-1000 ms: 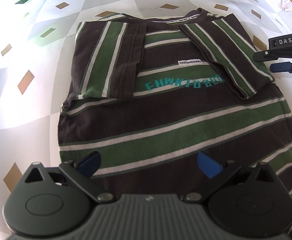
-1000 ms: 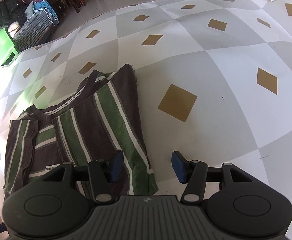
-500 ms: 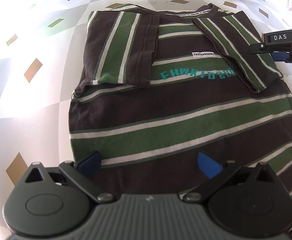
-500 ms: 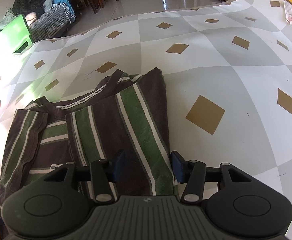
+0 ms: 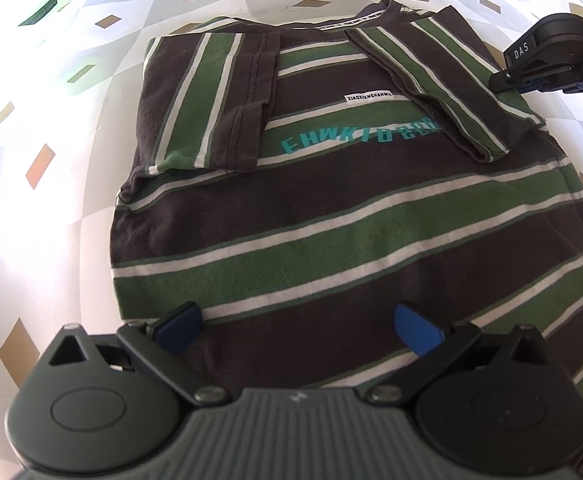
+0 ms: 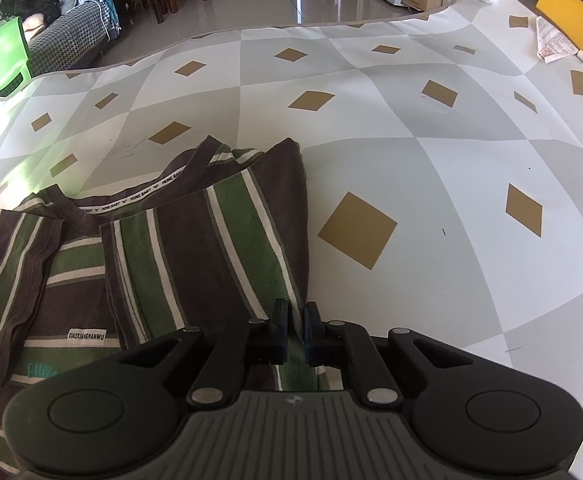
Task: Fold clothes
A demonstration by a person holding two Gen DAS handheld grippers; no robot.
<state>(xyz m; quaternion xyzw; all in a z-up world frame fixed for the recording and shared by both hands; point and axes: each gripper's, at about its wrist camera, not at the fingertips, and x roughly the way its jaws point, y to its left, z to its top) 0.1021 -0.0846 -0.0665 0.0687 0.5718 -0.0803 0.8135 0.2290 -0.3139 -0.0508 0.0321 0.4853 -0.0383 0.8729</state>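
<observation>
One striped shirt (image 5: 331, 216), two tongs (image 5: 295, 326) (image 6: 295, 330), one tablecloth (image 6: 411, 128).

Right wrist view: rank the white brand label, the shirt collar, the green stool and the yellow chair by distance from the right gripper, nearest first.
1. White brand label, lower left, on the shirt's chest beside the right gripper.
2. Shirt collar, ahead and left, at the shirt's far end.
3. Green stool at far left and yellow chair at far right: both beyond the cloth's far edge, too close to call.

From the left wrist we're low and close over the hem of the shirt (image 5: 331, 216), facing its collar. From the right wrist we're at its right edge, looking across the cloth (image 6: 431, 128). Both catch the collar and folded sleeves.
</observation>
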